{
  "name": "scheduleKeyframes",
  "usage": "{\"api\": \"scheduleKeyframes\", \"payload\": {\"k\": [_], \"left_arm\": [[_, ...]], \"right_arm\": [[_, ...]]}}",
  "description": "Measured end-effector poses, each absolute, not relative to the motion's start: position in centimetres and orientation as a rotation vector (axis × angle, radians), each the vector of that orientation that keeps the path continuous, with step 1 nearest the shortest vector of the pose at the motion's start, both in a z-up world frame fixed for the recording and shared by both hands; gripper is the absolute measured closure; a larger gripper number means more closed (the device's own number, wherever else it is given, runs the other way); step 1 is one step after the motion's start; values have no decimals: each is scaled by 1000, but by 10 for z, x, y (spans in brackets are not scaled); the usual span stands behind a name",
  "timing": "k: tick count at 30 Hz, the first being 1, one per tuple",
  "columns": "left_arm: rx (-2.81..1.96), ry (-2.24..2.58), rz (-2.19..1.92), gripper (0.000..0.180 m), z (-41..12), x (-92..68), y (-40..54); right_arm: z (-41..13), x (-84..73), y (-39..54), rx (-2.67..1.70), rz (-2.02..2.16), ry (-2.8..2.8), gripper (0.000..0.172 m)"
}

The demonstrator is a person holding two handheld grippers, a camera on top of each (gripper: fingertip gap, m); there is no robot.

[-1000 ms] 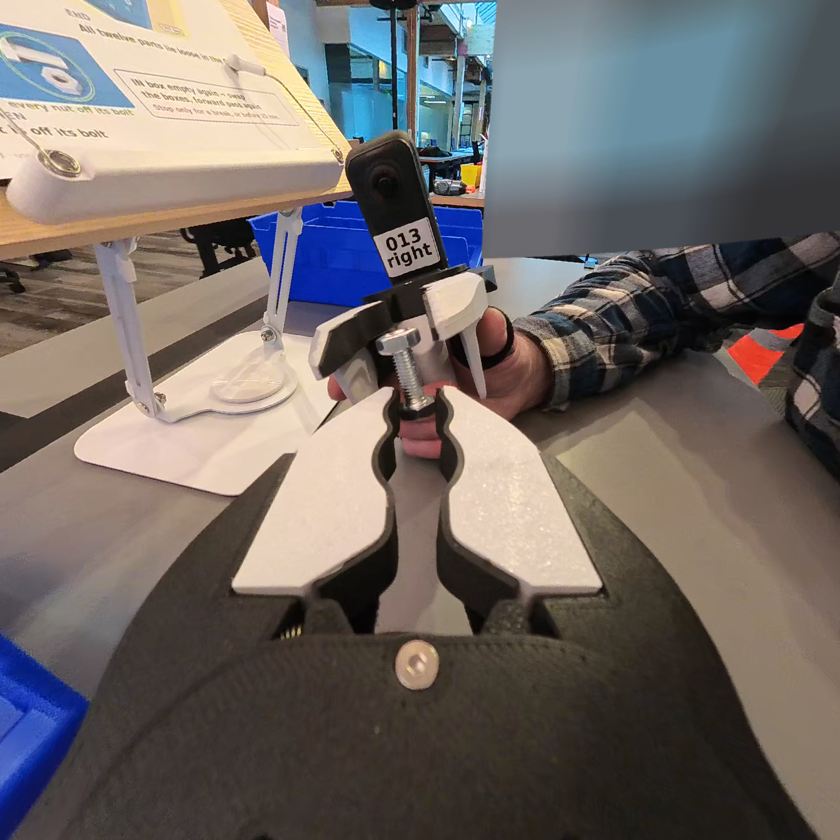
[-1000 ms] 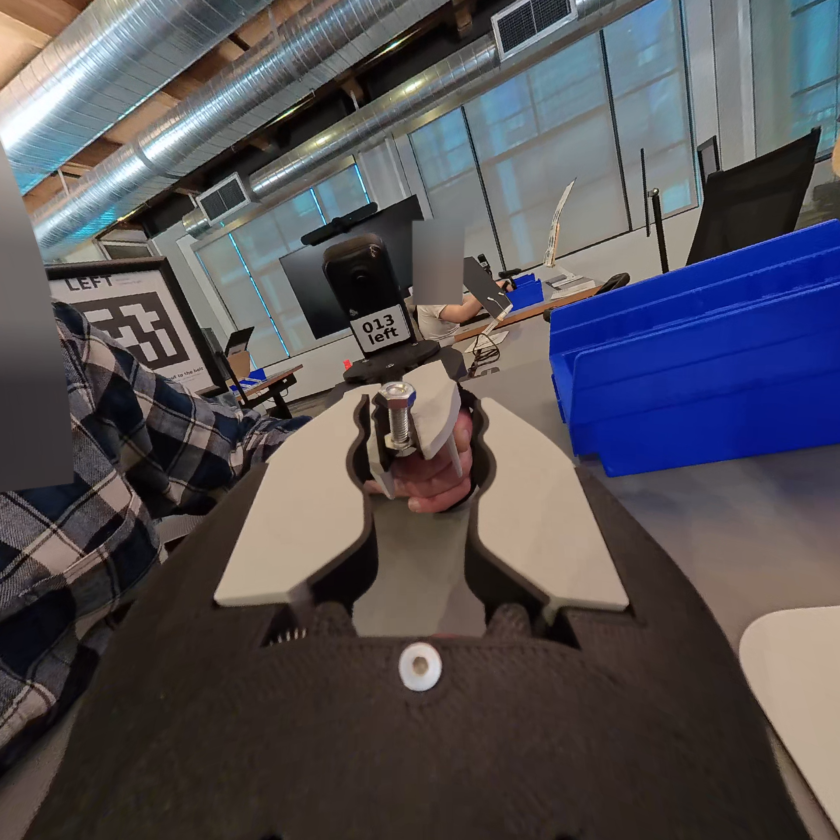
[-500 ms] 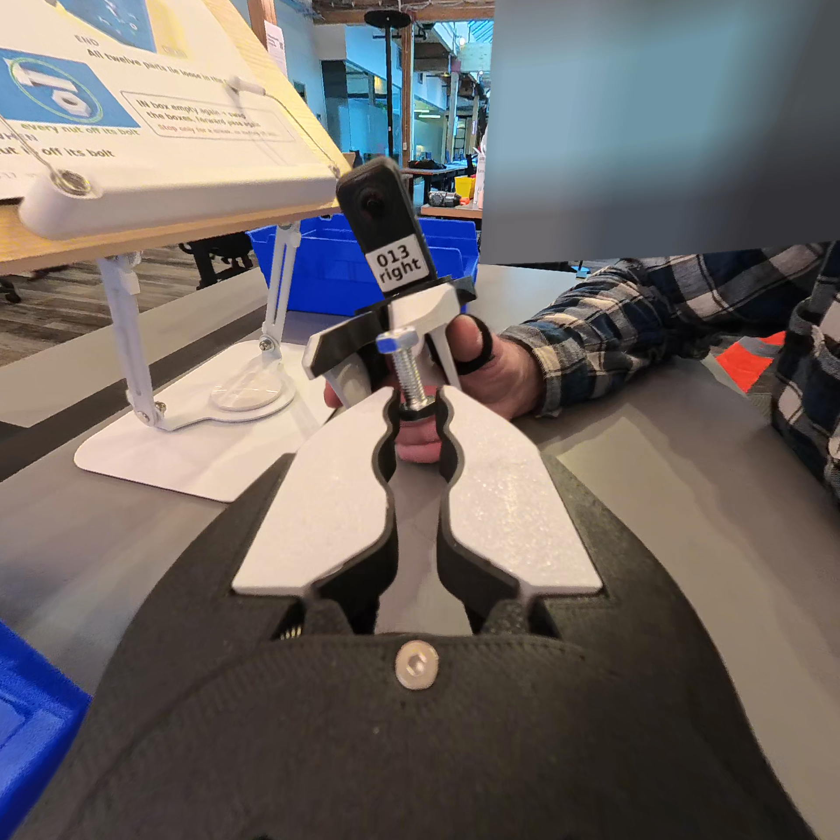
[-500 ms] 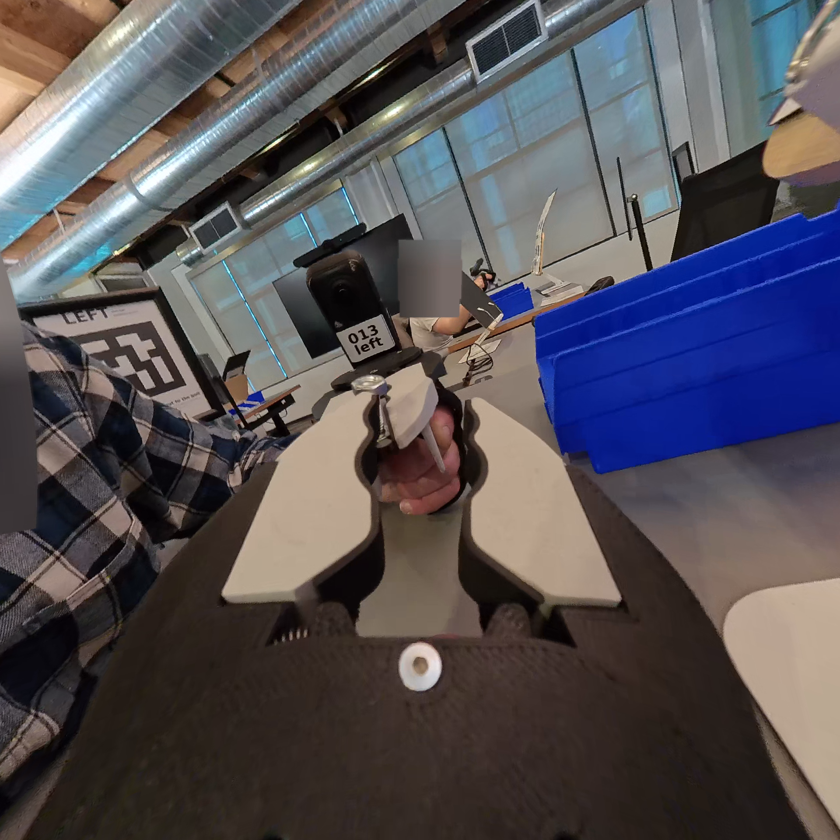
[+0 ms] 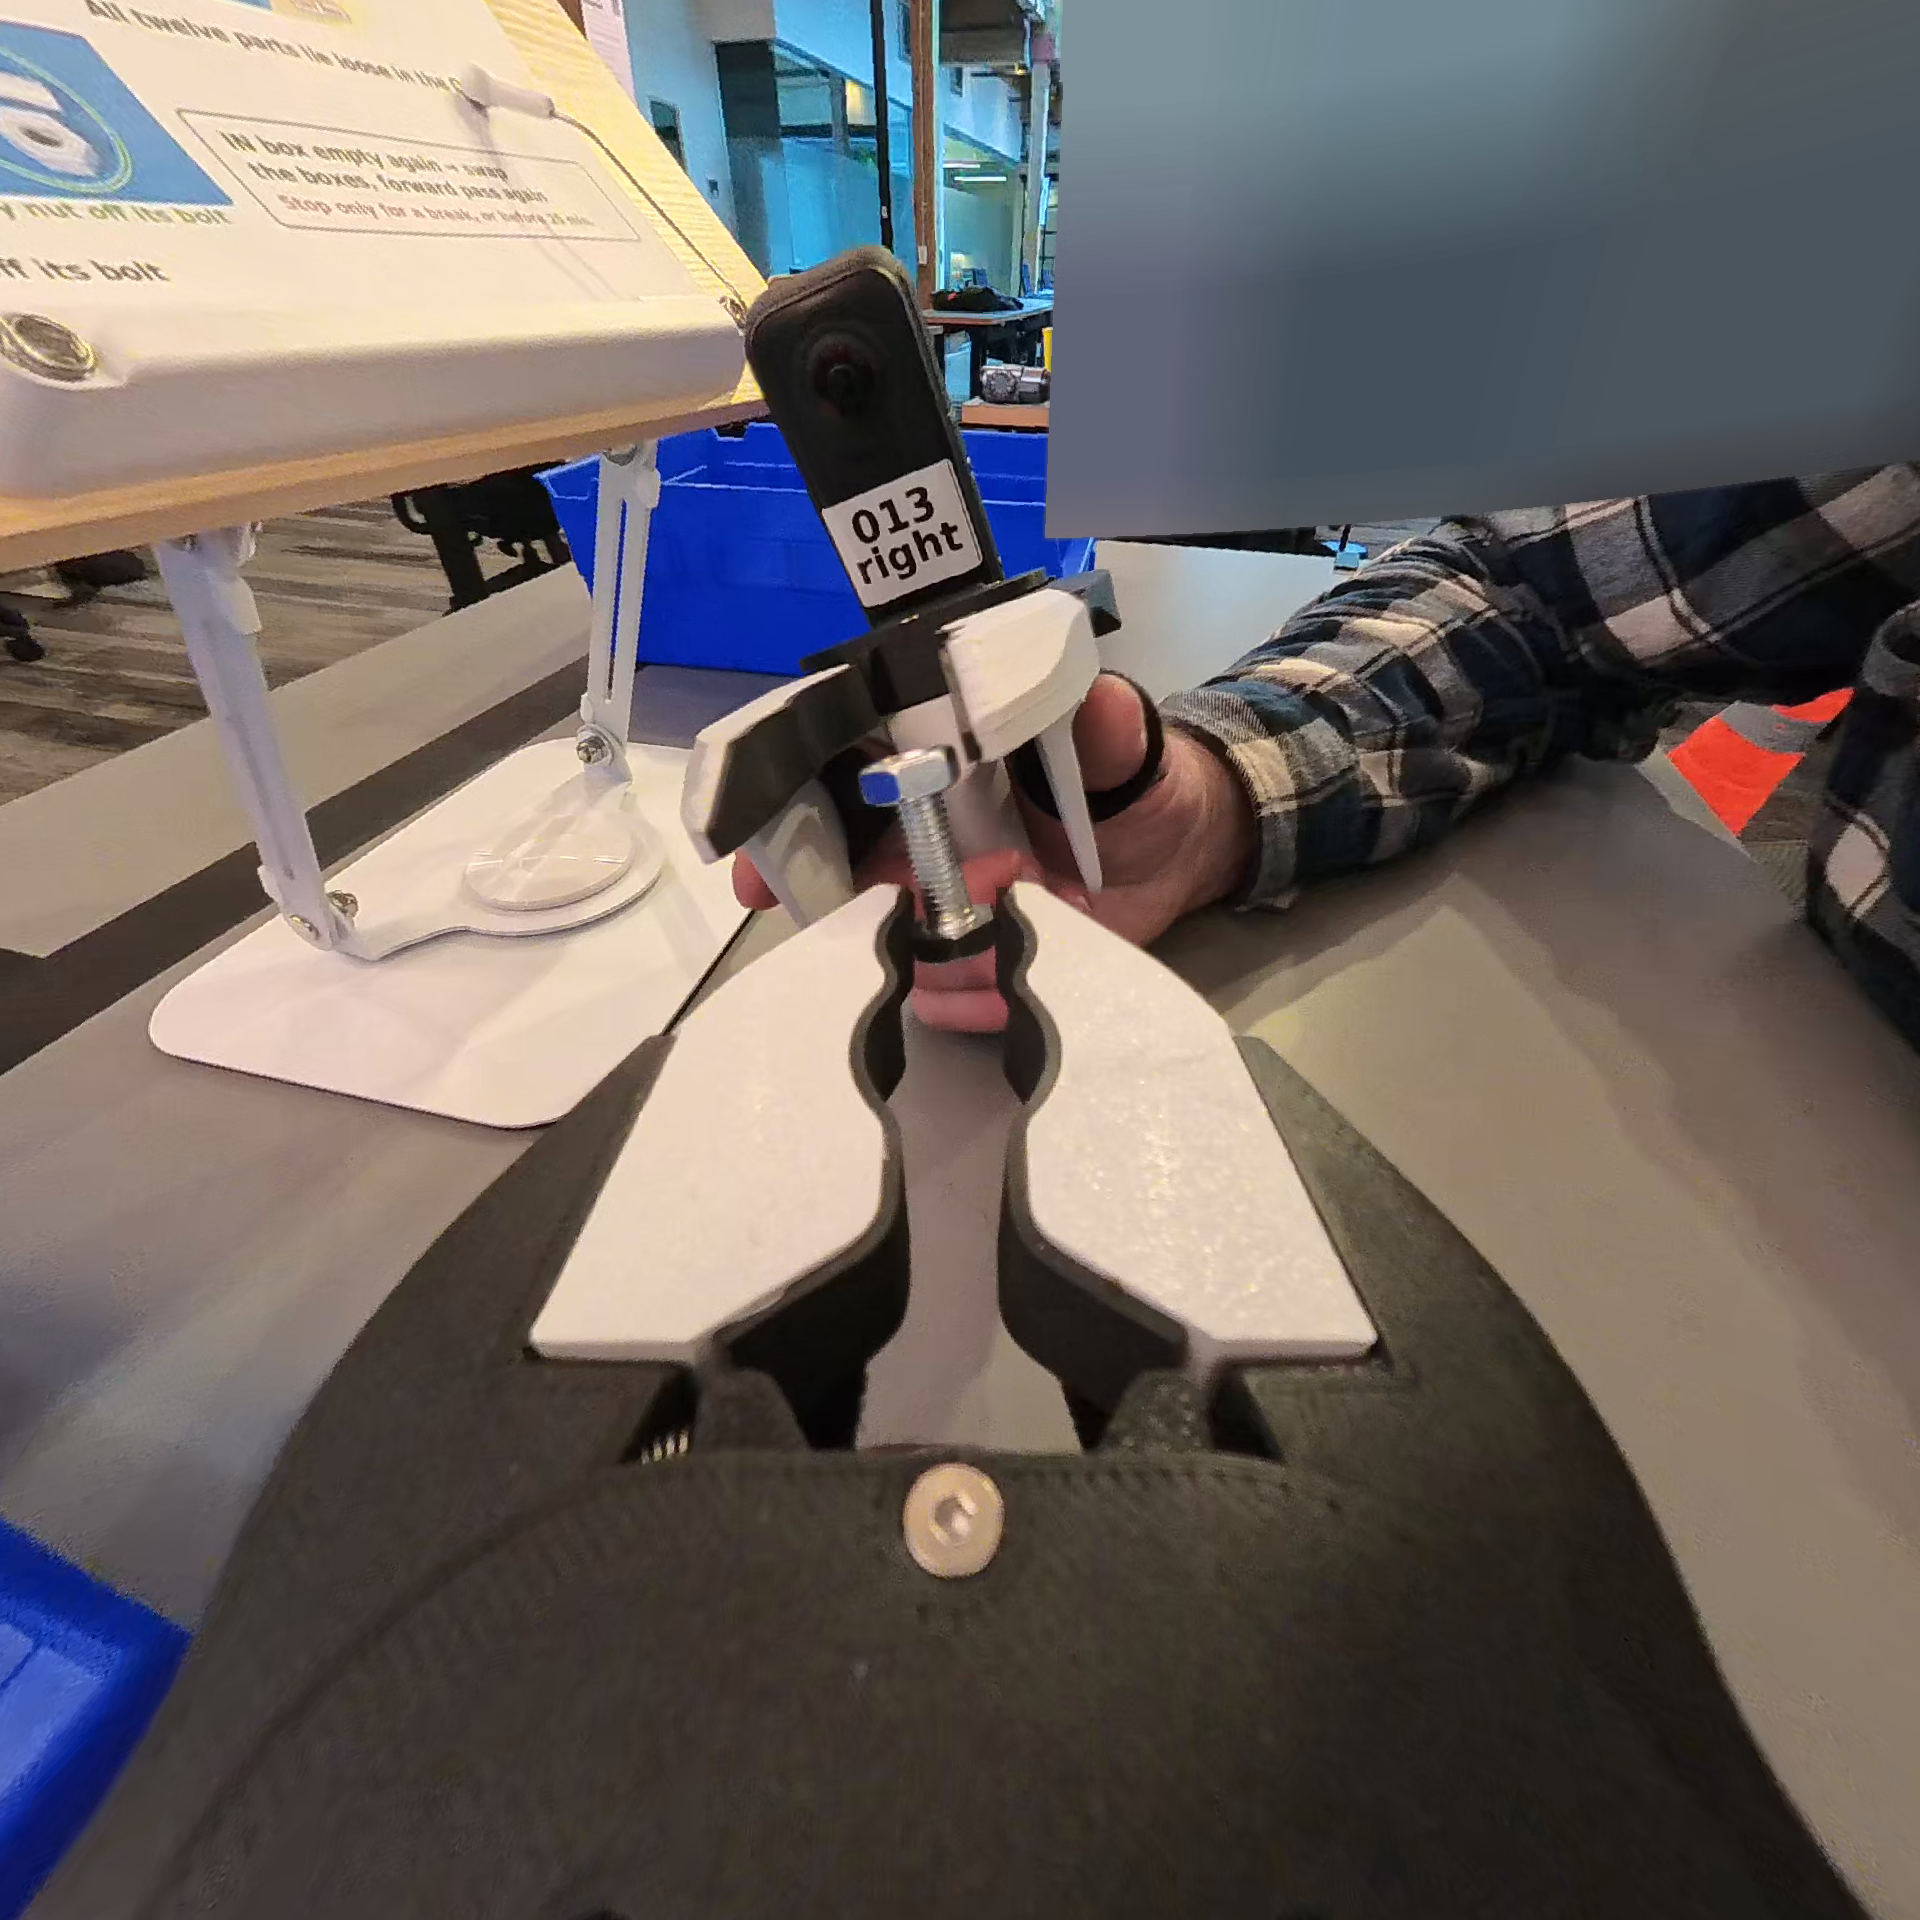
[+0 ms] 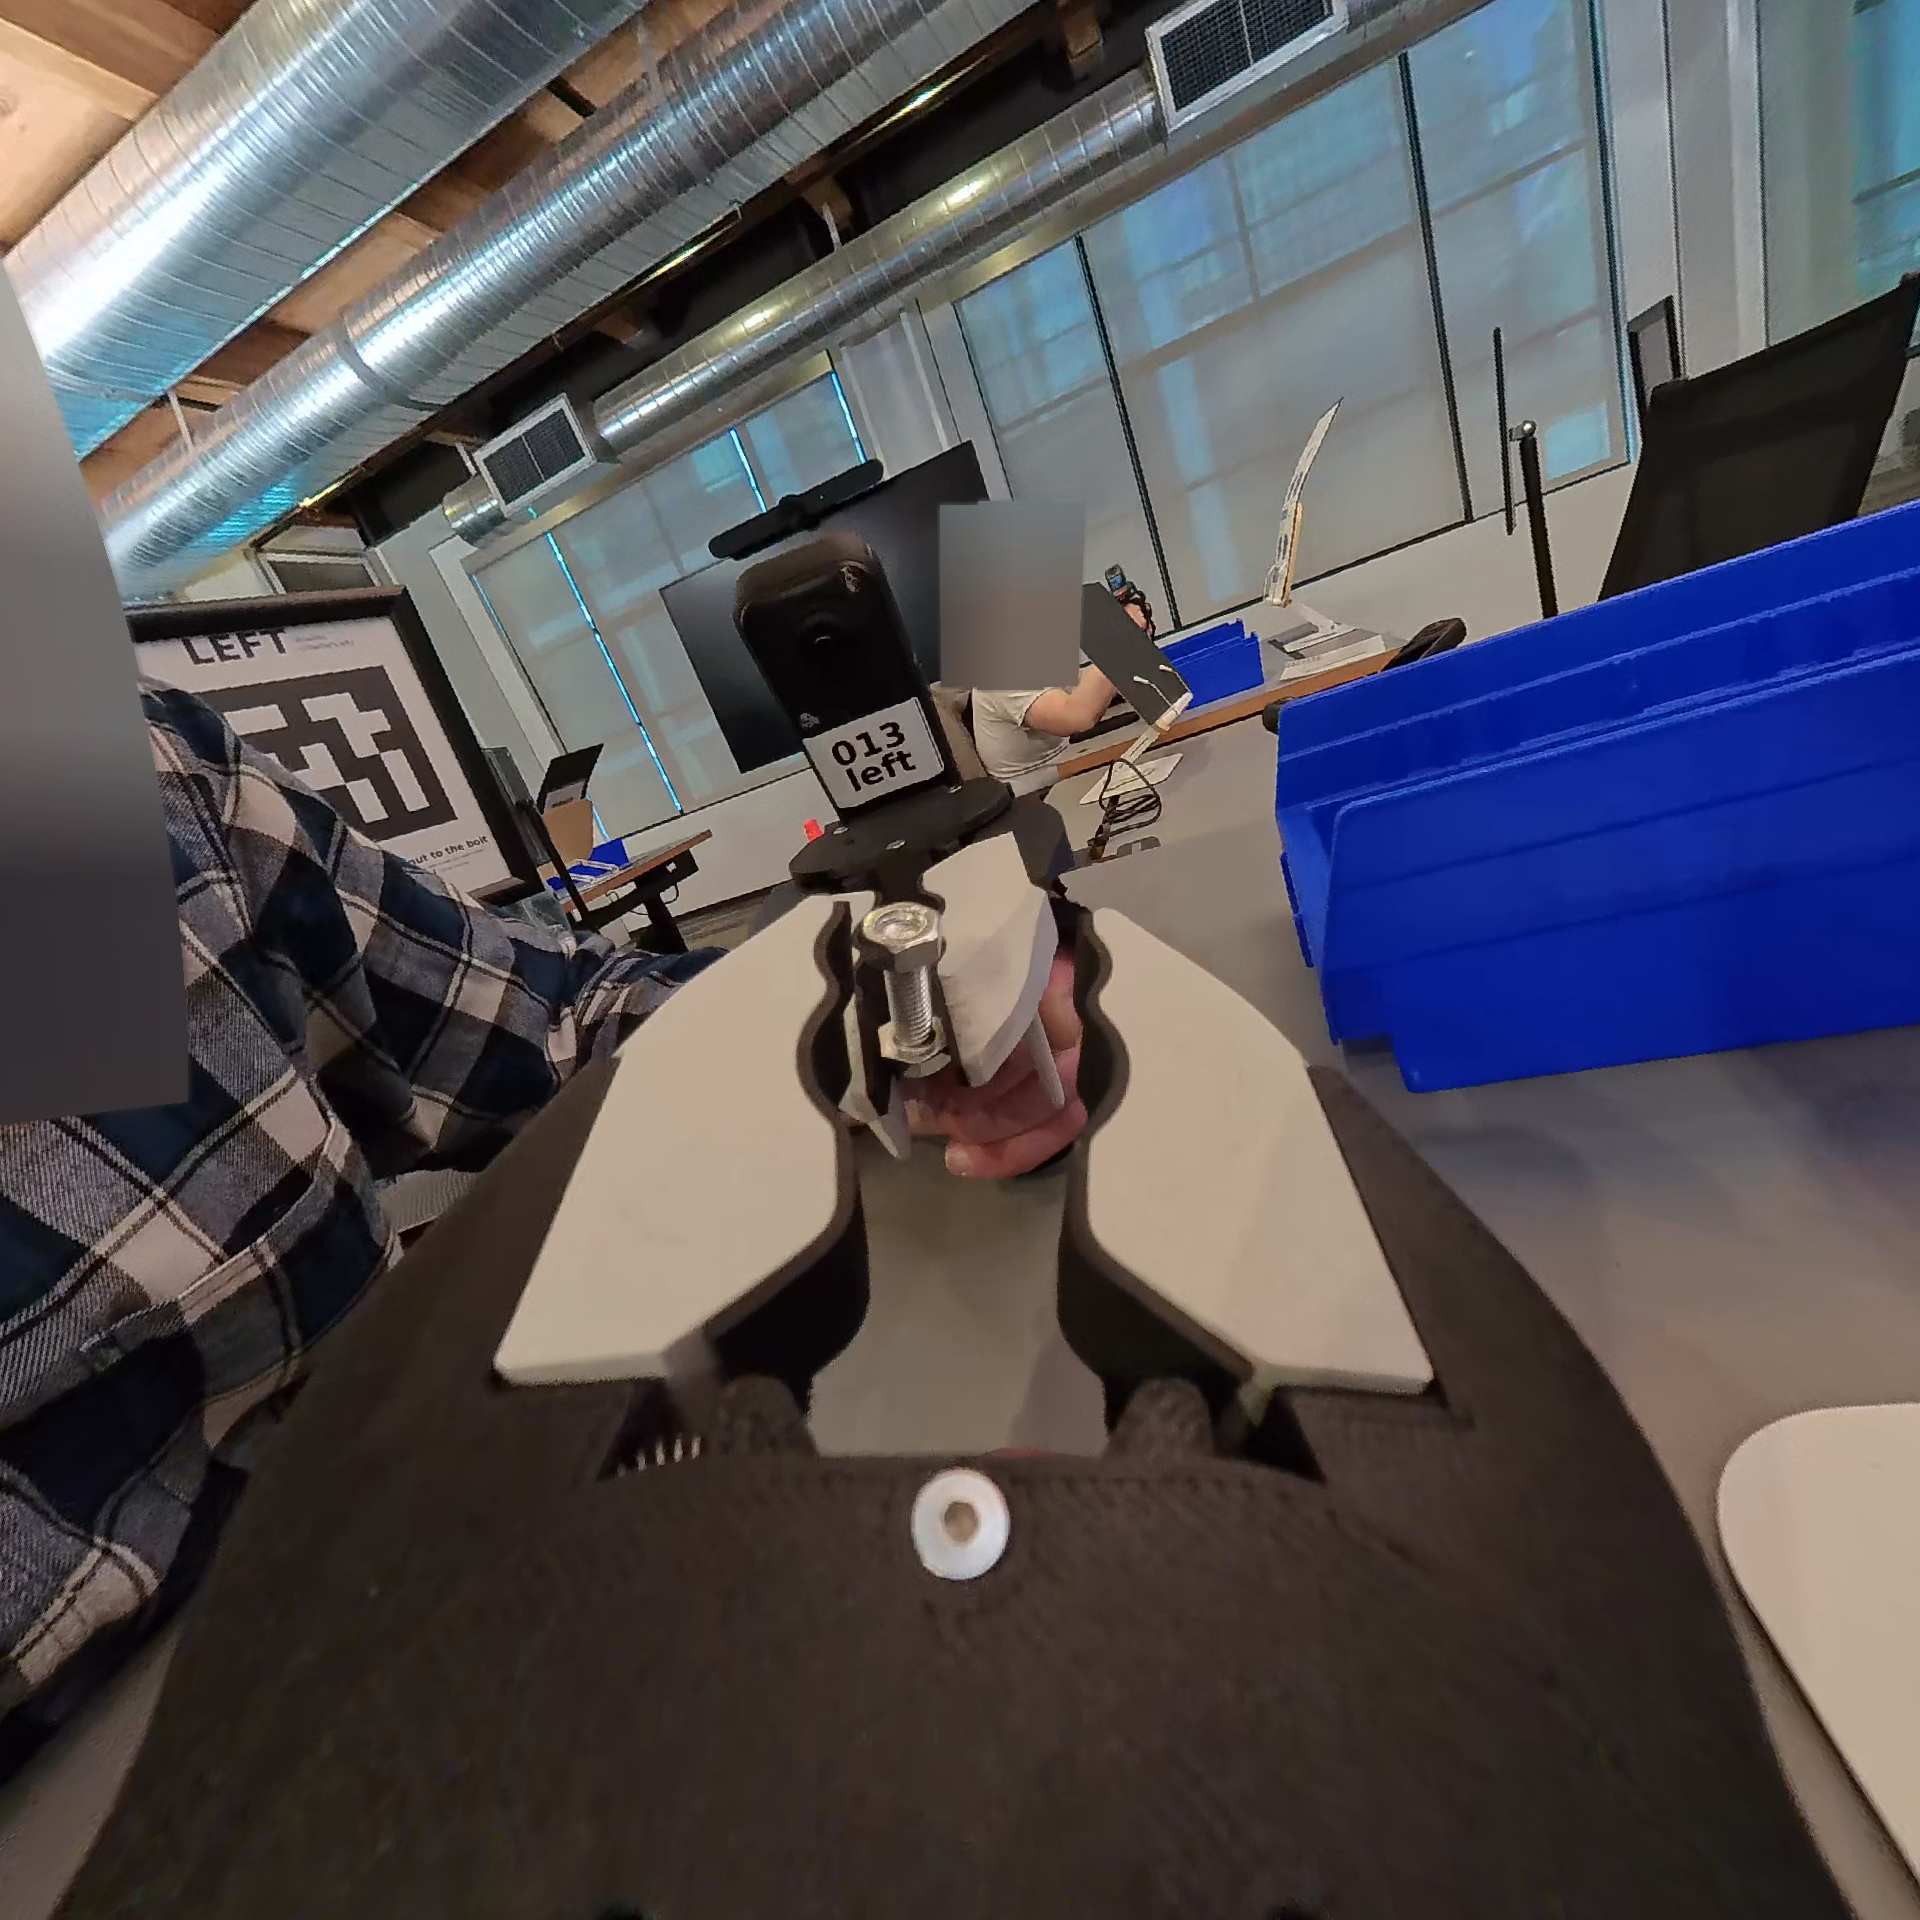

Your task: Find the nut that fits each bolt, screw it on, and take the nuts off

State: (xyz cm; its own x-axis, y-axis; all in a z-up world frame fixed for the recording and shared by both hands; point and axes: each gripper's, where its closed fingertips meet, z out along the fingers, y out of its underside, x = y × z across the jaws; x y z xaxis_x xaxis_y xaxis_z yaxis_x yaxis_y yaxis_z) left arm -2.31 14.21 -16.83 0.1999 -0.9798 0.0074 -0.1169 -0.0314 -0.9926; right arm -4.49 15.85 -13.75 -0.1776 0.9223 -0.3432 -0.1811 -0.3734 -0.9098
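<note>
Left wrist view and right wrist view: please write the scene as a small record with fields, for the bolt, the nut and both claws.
bolt: silver, hex head up, nearly upright
nut: threaded on the bolt's lower end
left claw: shut on the bolt's lower end, at the nut
right claw: open, fingers on either side of the bolt, not pressing
surface: grey table

The left hand-held gripper (image 5: 954,920) has its two white fingers (image 5: 790,1101) drawn close at the tips, clamped on the lower end of a bolt (image 5: 928,842) that stands upright. The right hand-held gripper (image 6: 961,997) faces it from the far side, fingers (image 6: 717,1132) spread wide to either side of the bolt without pressing on it. A hand (image 5: 1153,831) in a plaid sleeve (image 5: 1455,707) grips the right one, the wrist low over the bench (image 5: 1558,1039).
</note>
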Motion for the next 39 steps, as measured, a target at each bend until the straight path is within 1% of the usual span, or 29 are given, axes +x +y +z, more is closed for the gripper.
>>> {"api": "scheduleKeyframes", "payload": {"k": [14,22,28,39], "left_arm": [[-1377,1103,-1021,167,-159,-30,143],[-1387,1116,-1015,167,-163,-28,143],[-1389,1130,-1016,167,-165,-25,141],[-1382,1111,-1020,167,-161,-29,143]], "right_arm": [[-137,-43,164,-1244,1695,-909,134],[-137,-44,158,-1226,1690,-947,130],[-138,-45,157,-1232,1676,-957,133],[-137,-44,161,-1237,1691,-928,133]]}}
